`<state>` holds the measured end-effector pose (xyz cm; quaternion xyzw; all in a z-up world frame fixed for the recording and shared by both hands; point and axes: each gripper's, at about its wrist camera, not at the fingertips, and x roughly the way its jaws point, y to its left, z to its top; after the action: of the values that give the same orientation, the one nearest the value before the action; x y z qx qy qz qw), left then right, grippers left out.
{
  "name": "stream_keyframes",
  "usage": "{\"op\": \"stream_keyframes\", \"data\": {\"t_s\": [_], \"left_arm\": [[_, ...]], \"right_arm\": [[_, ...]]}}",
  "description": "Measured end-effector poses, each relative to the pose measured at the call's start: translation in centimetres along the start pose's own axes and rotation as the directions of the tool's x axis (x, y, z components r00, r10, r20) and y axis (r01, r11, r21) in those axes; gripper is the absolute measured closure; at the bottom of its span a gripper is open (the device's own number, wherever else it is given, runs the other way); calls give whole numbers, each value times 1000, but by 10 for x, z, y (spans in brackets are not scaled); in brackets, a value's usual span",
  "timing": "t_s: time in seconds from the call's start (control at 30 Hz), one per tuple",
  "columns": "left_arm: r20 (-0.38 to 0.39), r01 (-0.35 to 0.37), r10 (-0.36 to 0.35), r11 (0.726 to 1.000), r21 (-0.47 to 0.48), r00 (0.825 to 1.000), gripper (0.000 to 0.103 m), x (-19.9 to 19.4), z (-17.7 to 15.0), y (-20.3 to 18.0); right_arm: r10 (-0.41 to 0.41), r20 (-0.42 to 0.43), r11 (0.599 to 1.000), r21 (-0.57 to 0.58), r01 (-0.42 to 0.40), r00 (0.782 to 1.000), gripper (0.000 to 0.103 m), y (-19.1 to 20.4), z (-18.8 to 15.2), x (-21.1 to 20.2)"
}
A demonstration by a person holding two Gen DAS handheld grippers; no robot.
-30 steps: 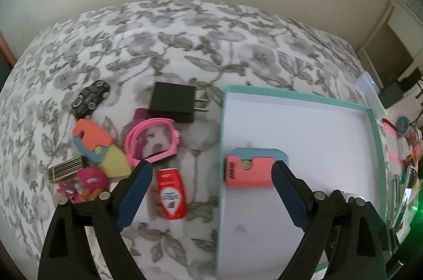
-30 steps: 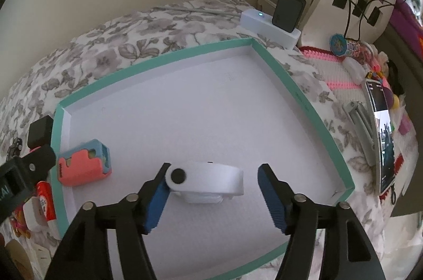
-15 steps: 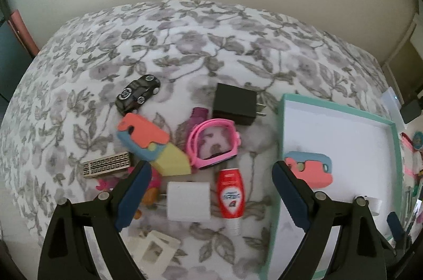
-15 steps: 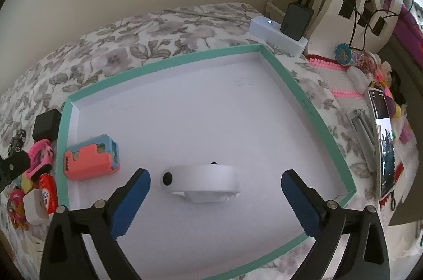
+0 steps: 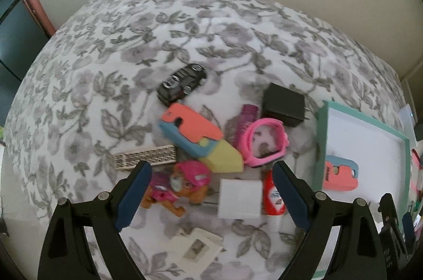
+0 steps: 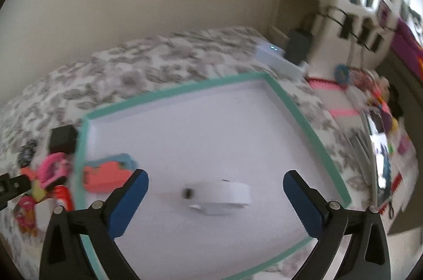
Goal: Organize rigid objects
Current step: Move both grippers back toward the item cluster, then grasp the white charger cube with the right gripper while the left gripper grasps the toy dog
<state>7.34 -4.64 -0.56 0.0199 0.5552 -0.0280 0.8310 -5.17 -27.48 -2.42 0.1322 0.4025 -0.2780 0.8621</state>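
A teal-rimmed white tray (image 6: 312, 126) lies on the floral bedspread and also shows in the left wrist view (image 5: 321, 137). In it lie a coral and blue holder (image 6: 105, 174) and a white round device (image 6: 222, 196). My right gripper (image 6: 215, 190) is open and empty above the white device. My left gripper (image 5: 211, 177) is open and empty over a pile left of the tray: white charger cube (image 5: 239, 198), red tube (image 5: 273, 196), pink toy pup (image 5: 179, 183), pink watch (image 5: 265, 142), black adapter (image 5: 284, 104), toy car (image 5: 182, 83), coral and blue block (image 5: 190, 132).
A silver patterned bar (image 5: 144, 157) and a purple comb (image 5: 244, 122) lie in the pile. White cards (image 5: 195, 248) lie near the bed's front edge. A white box with a plugged charger (image 6: 283, 56), a phone (image 6: 380, 148) and cluttered trinkets sit right of the tray.
My left gripper has swung left from the tray to over the toy pile. My right gripper has opened wide, released the white device in the tray and pulled back.
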Motion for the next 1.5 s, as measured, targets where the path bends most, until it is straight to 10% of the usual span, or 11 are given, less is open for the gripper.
{"op": "stream_keyframes", "data": {"t_s": [0.53,0.87,1.5], "left_arm": [[-18,-33,31,994,-101,999,10,-3,11,83],[-48,-14,7,989,-146,999,10,3,5,104],[-155,105,-127,984,-144,980,10,39,0,84]], "right_arm": [[356,-133,913,-160,-374,925,1,105,-14,-13],[416,-246,851,-233,-470,875,23,145,-33,-11],[401,-331,795,-337,-504,854,54,189,-55,-1]]}}
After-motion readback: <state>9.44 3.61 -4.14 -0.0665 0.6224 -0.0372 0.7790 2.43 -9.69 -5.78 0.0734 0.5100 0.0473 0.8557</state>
